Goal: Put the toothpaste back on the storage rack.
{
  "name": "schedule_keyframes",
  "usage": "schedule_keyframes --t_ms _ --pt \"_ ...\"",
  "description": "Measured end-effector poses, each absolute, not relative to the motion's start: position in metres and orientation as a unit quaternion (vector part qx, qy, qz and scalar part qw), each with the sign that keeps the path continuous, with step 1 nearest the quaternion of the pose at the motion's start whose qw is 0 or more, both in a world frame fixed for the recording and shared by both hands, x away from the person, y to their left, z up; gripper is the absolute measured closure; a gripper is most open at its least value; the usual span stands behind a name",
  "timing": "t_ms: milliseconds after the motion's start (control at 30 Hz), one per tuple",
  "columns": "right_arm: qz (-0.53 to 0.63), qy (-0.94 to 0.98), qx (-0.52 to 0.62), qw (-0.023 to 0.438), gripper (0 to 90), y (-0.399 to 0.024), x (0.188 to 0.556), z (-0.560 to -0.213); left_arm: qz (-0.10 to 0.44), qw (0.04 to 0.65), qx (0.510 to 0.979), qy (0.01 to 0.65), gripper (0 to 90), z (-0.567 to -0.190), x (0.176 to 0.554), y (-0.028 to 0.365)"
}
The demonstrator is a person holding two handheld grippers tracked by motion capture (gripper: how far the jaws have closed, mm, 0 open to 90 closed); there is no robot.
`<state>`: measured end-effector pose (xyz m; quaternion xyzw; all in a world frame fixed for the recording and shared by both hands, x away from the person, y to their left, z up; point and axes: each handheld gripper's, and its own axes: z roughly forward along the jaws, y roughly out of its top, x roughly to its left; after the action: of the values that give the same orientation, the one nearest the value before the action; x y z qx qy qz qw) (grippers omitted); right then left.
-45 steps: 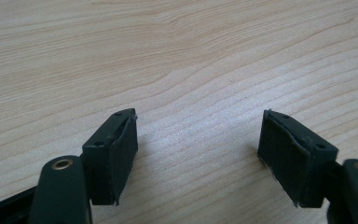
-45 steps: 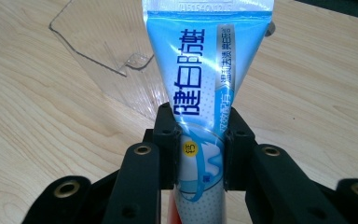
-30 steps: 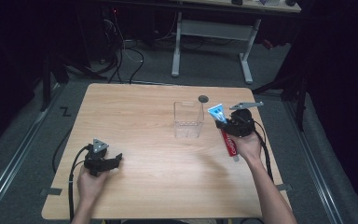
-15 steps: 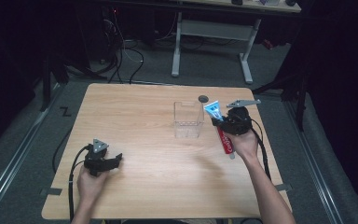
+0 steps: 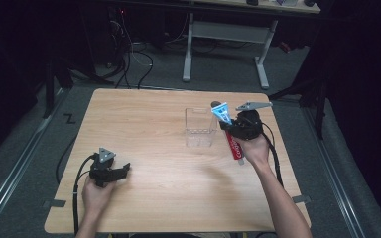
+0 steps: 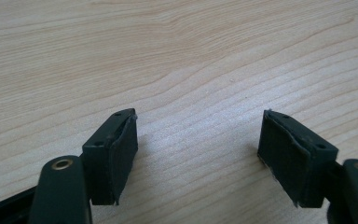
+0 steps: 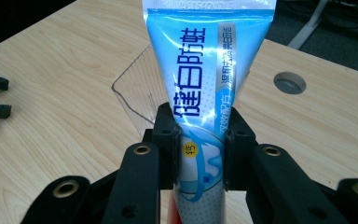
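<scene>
Wooden table (image 5: 149, 124) carries a clear box (image 5: 201, 130) near its right edge; beside it the right gripper (image 7: 199, 140) clamps a toothpaste tube (image 7: 204, 79), while the left gripper (image 6: 198, 149) near the front left corner stands open, holding nothing.

The table (image 5: 149, 129) is pale wood-grain laminate, smooth and matt. The toothpaste tube (image 7: 200, 93) is glossy printed plastic. At its 9 o'clock, the box (image 5: 200, 128) is clear, shiny plastic.
</scene>
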<state>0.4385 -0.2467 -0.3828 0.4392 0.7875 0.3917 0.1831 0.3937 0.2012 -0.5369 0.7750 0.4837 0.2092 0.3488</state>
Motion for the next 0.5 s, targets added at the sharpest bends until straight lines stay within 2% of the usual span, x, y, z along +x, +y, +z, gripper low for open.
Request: schedule_keyframes --t_ms 500 --pt "0.409 0.784 0.429 0.185 72.1 -0.233 0.451 -0.371 0.209 0.349 0.775 0.484 28.6 -0.537 0.394 0.201"
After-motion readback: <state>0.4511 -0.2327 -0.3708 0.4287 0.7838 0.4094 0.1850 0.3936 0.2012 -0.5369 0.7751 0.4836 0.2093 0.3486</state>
